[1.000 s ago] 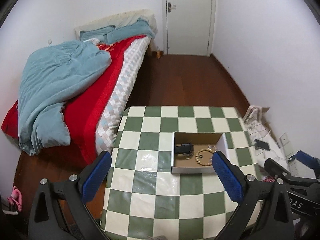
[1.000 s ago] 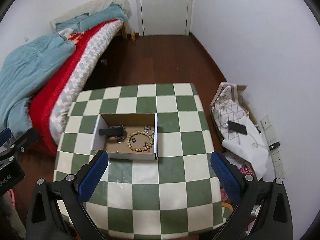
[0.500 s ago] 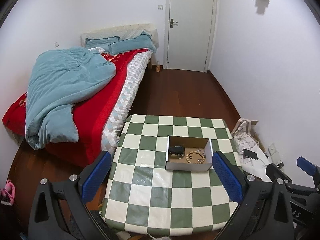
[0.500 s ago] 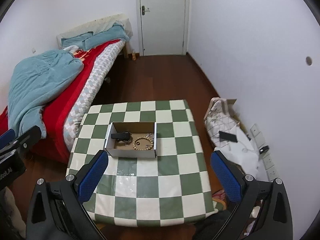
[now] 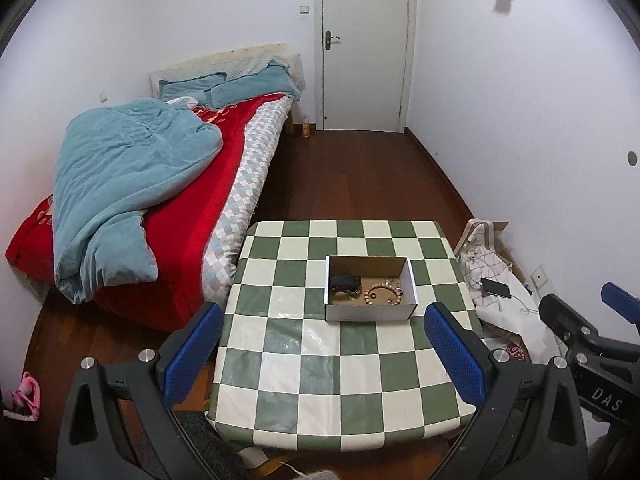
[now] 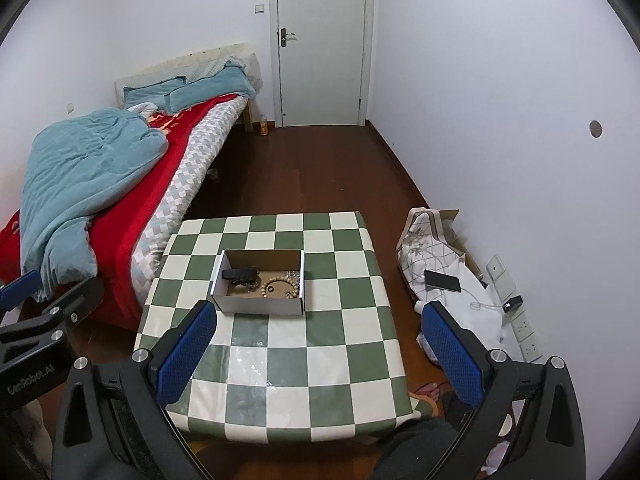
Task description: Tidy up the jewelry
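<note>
We hold both tongs high above the checkered counter (image 5: 304, 364), well apart from it. Left tongs (image 5: 324, 354) gape wide, nothing between the blue pads; right tongs (image 6: 320, 354) likewise spread and empty. An open cardboard box (image 5: 370, 312) sits on the counter's far half. Inside it: a wooden bead bracelet (image 5: 380, 293), a dark object (image 5: 344, 282) (too small to identify) on its left, small metallic pieces (image 6: 294, 276) by the right wall. A bed (image 5: 224, 184) stands left of the counter.

small metal pieces (image 5: 390, 282) in box (image 5: 370, 312) indistinct, black item (image 6: 240, 274) unidentifiable
</note>
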`<action>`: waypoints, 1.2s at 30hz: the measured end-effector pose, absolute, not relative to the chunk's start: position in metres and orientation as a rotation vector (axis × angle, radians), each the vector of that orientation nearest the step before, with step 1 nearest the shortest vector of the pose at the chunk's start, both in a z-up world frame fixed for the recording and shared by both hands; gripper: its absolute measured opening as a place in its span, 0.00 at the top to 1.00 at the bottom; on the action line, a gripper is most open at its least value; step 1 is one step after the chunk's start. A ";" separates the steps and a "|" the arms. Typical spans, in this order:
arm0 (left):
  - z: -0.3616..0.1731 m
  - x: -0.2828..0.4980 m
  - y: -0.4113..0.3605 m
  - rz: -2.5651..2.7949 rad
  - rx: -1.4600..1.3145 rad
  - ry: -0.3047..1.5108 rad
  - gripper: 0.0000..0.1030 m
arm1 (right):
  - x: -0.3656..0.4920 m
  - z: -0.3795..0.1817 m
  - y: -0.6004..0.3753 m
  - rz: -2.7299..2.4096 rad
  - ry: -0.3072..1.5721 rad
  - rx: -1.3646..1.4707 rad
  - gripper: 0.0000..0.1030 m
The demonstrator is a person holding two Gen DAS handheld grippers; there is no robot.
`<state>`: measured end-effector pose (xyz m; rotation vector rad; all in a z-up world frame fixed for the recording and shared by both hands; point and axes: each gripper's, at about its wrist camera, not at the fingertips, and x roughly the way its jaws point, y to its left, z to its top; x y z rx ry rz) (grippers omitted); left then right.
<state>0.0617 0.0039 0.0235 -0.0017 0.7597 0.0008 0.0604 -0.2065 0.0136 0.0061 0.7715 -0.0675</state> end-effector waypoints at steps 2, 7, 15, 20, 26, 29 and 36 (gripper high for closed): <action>0.024 0.066 0.003 0.007 0.000 0.760 0.00 | 0.066 0.015 -0.208 -0.064 0.772 0.011 0.00; 0.028 0.081 0.003 0.030 -0.003 0.749 0.00 | 0.086 0.018 -0.209 -0.070 0.768 0.002 0.00; 0.022 0.113 0.005 0.043 0.000 0.792 0.00 | 0.122 0.016 -0.207 -0.072 0.790 -0.017 0.00; 0.013 0.129 0.004 0.056 0.013 0.821 0.00 | 0.145 0.006 -0.207 -0.075 0.819 -0.017 0.00; 0.006 0.142 0.004 0.067 0.014 0.835 0.00 | 0.170 -0.014 -0.210 -0.088 0.871 -0.013 0.00; 0.006 0.143 0.005 0.065 0.006 0.842 0.00 | 0.175 -0.022 -0.208 -0.087 0.892 -0.026 0.00; 0.001 0.145 0.009 0.063 -0.001 0.850 0.00 | 0.178 -0.029 -0.205 -0.085 0.913 -0.039 0.00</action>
